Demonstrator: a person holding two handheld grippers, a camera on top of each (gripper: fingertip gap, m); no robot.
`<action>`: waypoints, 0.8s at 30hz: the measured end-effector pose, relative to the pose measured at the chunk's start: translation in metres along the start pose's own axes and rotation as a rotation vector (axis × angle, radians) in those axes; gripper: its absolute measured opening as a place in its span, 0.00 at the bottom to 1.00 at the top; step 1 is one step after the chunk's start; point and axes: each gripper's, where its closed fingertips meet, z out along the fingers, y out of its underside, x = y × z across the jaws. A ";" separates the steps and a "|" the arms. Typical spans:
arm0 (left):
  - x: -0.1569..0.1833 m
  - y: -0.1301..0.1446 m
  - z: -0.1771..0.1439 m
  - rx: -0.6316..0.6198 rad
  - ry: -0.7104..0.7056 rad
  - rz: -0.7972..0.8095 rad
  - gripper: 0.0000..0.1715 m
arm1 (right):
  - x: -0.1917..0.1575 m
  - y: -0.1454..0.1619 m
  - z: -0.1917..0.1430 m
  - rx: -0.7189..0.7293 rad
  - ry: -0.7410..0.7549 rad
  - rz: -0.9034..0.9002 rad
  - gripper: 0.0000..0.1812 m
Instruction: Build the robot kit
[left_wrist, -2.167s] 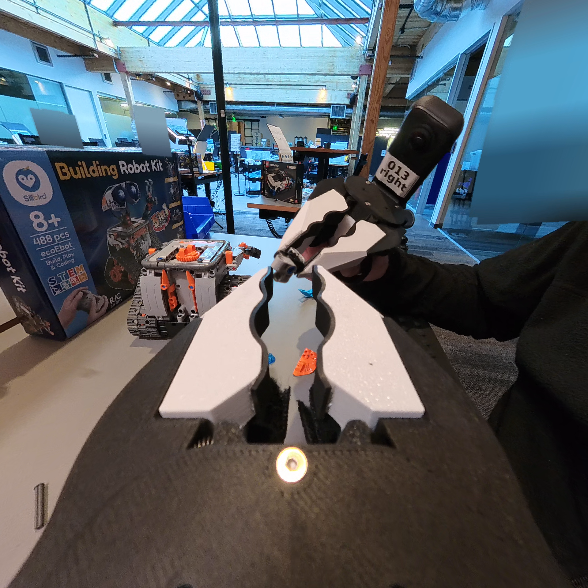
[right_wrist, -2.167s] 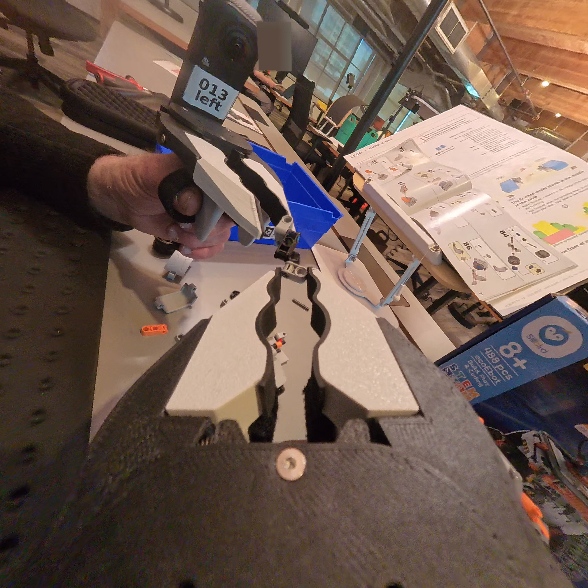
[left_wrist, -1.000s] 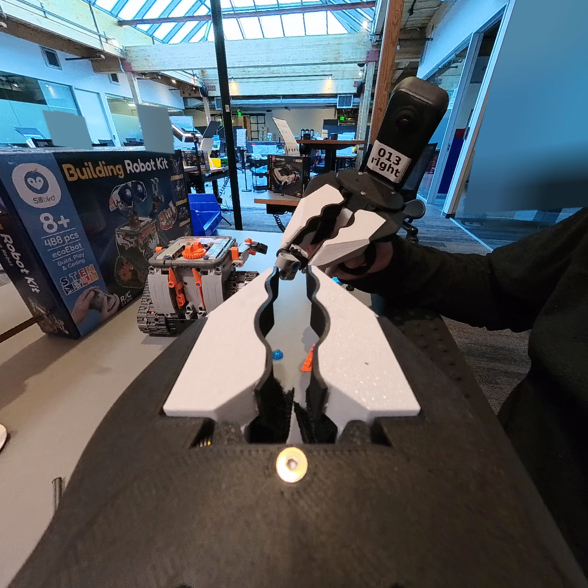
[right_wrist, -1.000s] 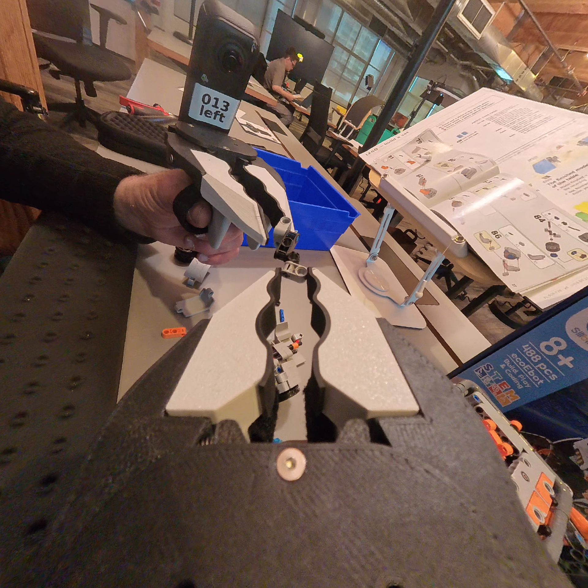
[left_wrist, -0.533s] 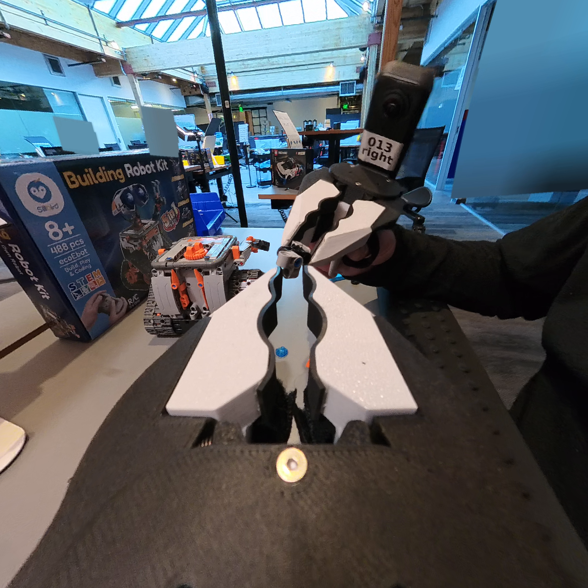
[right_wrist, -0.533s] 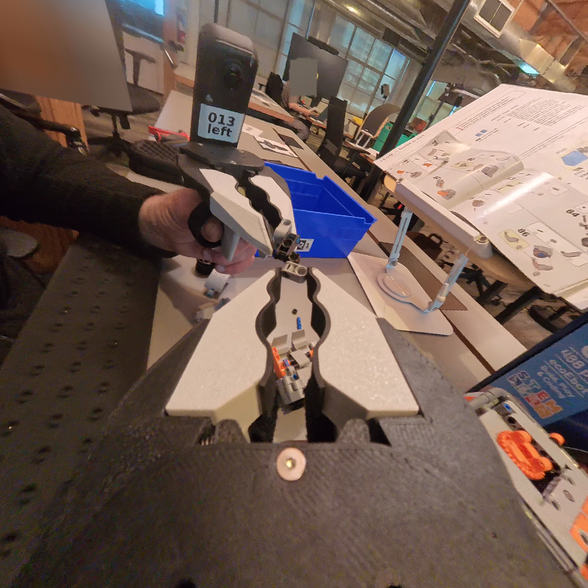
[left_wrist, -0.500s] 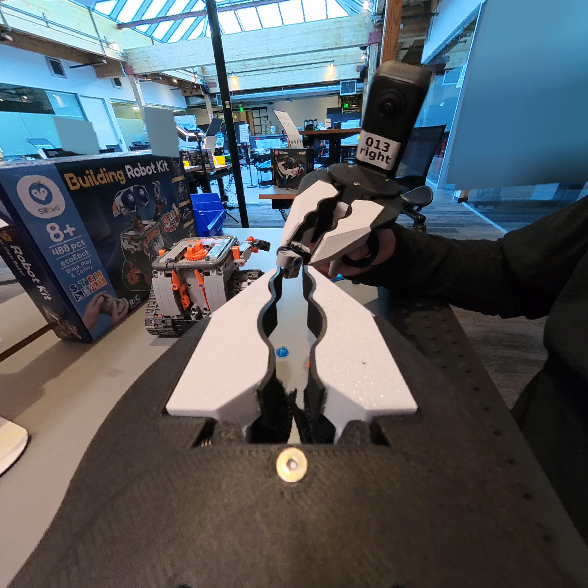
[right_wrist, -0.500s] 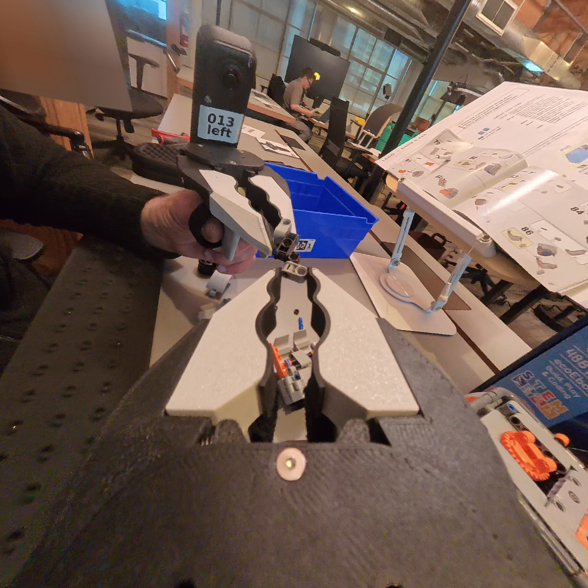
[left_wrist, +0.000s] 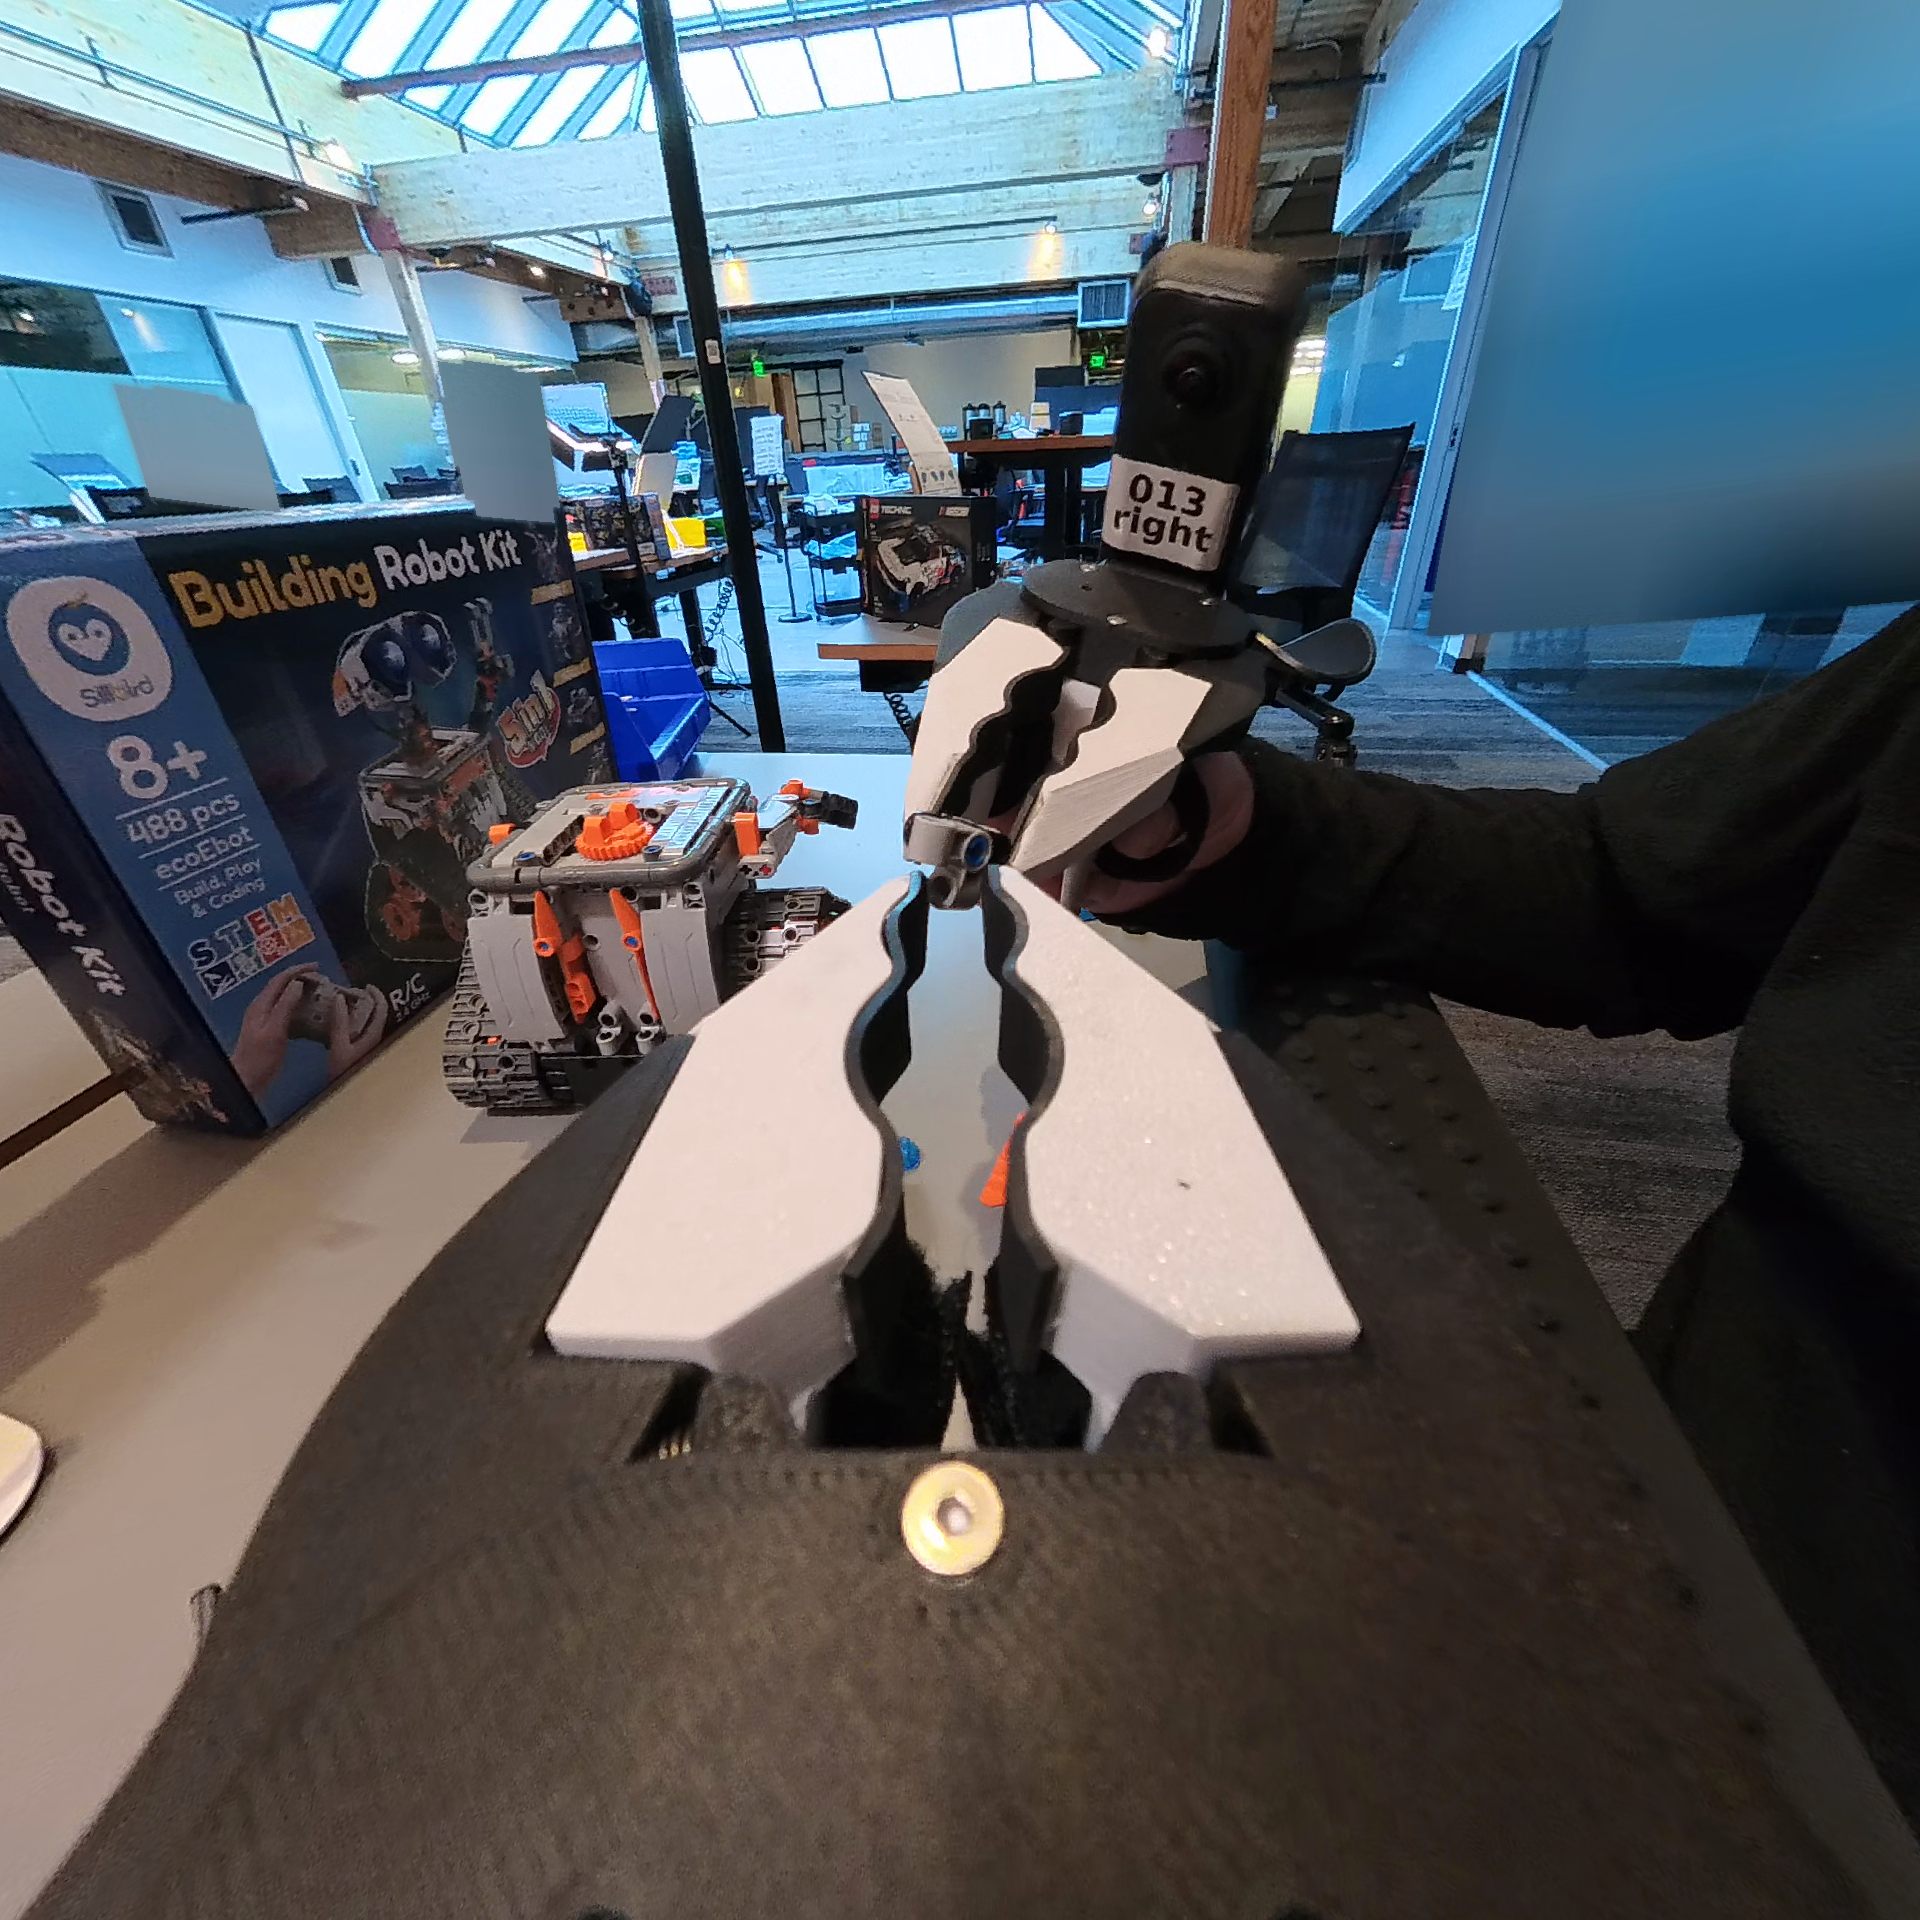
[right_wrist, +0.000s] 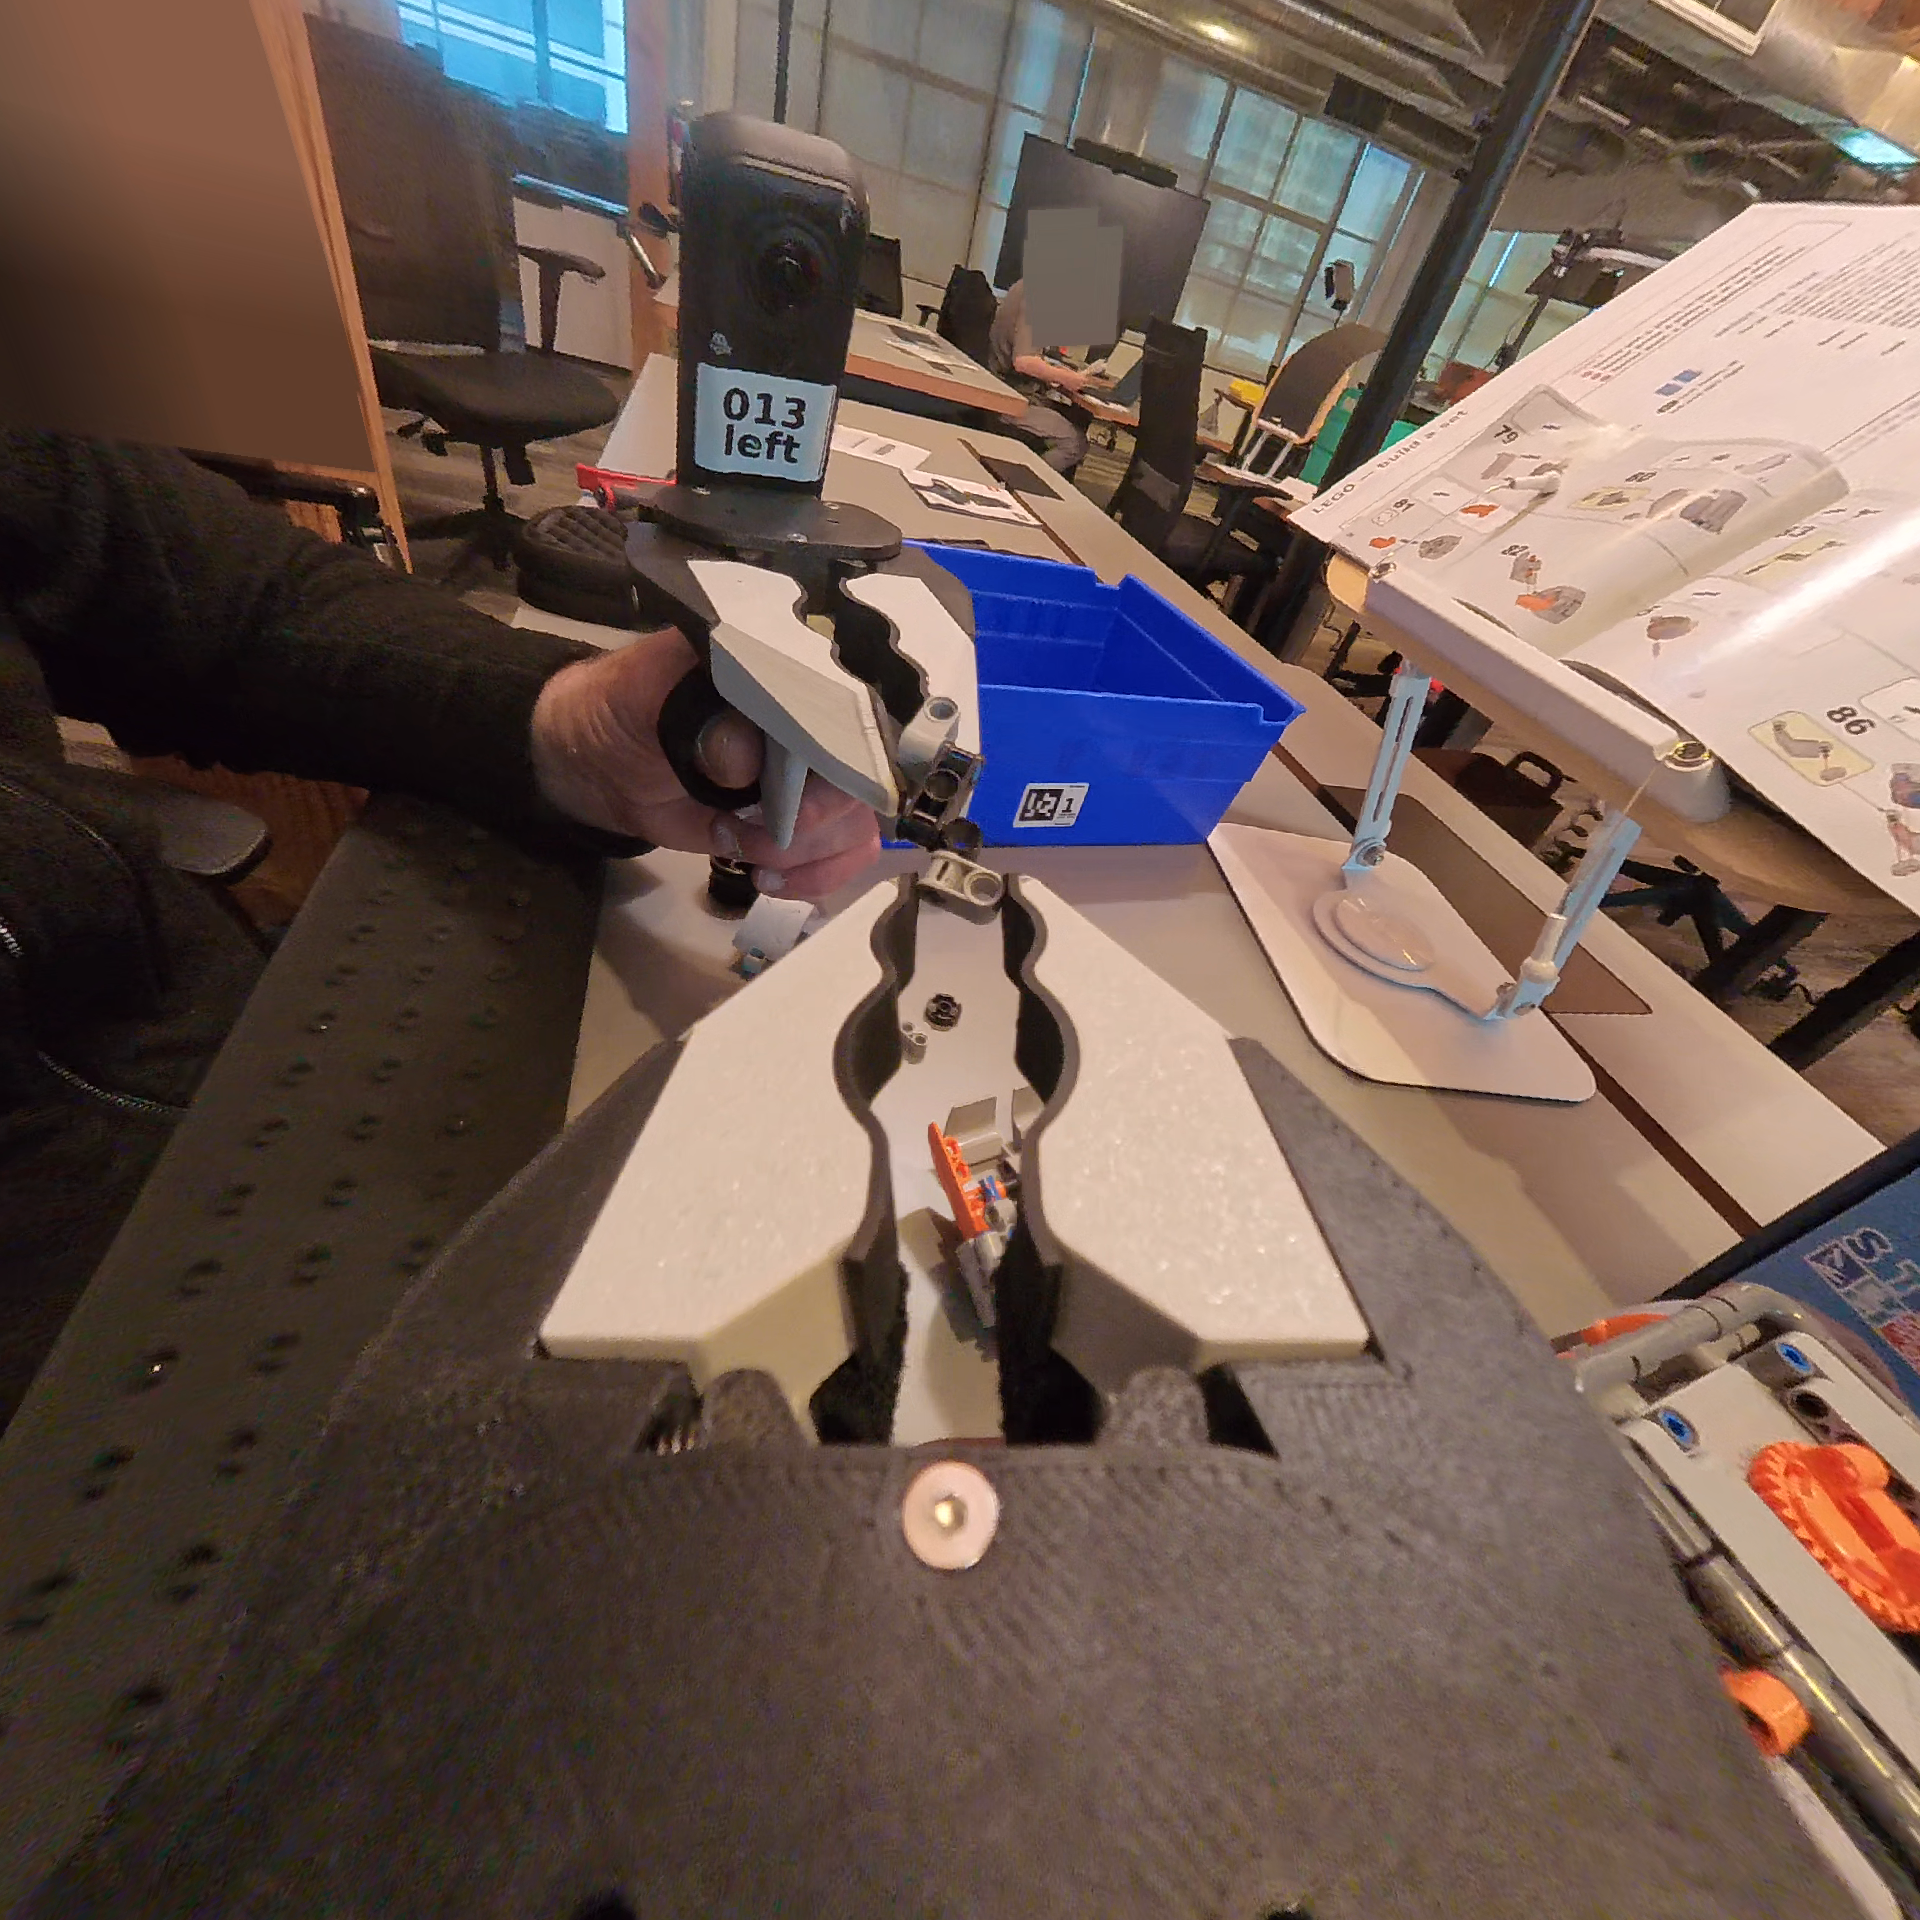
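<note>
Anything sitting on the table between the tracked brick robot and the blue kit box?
Nothing: the left wrist view shows bare grey tabletop between the grey-and-orange tracked brick robot and the tall blue cardboard kit box; they stand close but apart.

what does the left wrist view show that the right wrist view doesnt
Only the left wrist view shows the kit box's front, the whole tracked robot model beside it, and a small blue piece on the table between the fingers.

Only the right wrist view shows the blue bin, the open instruction booklet on its white stand, and a grey and orange subassembly on the table.

Both show the left gripper shut on a grey and black piece, and the right gripper shut on a small grey connector, tips nearly meeting.
</note>
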 end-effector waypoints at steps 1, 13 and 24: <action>0.000 -0.001 0.000 0.002 0.002 0.000 0.04 | -0.001 0.000 0.000 0.005 -0.007 0.008 0.08; -0.005 -0.007 -0.005 0.012 -0.087 0.124 0.04 | 0.004 -0.005 -0.003 -0.002 0.064 -0.068 0.13; 0.001 -0.003 0.000 -0.027 -0.101 0.210 0.04 | -0.002 -0.004 0.006 -0.060 0.139 -0.210 0.15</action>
